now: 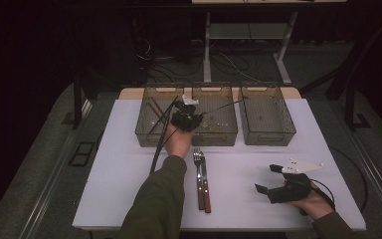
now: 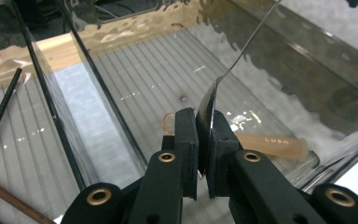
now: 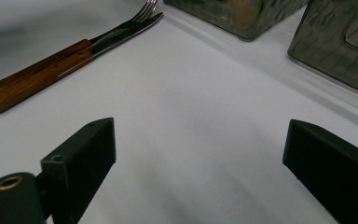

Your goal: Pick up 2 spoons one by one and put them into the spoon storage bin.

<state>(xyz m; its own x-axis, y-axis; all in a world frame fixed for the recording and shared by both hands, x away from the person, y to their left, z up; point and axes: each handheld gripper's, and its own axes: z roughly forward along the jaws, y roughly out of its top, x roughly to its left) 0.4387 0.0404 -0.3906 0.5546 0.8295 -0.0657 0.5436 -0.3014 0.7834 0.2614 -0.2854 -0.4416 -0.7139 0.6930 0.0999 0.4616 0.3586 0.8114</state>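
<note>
Meanwhile, at frame center over the middle bin [image 1: 227, 130]: left gripper [image 2: 204, 135] pinching a spoon [image 2: 210, 105], handle slanting upper right; right gripper [image 3: 200, 163] spread wide, lower right.

A thin metal spoon [image 2: 213, 105], pinched by its bowl, slants up and away above the middle bin [image 1: 230, 130] of three clear bins, which holds a pale utensil handle [image 2: 272, 144]. A wood-handled fork [image 1: 198, 180] and knife [image 1: 205, 183] lie side by side, touching, on the white counter [image 1: 129, 169].
</note>
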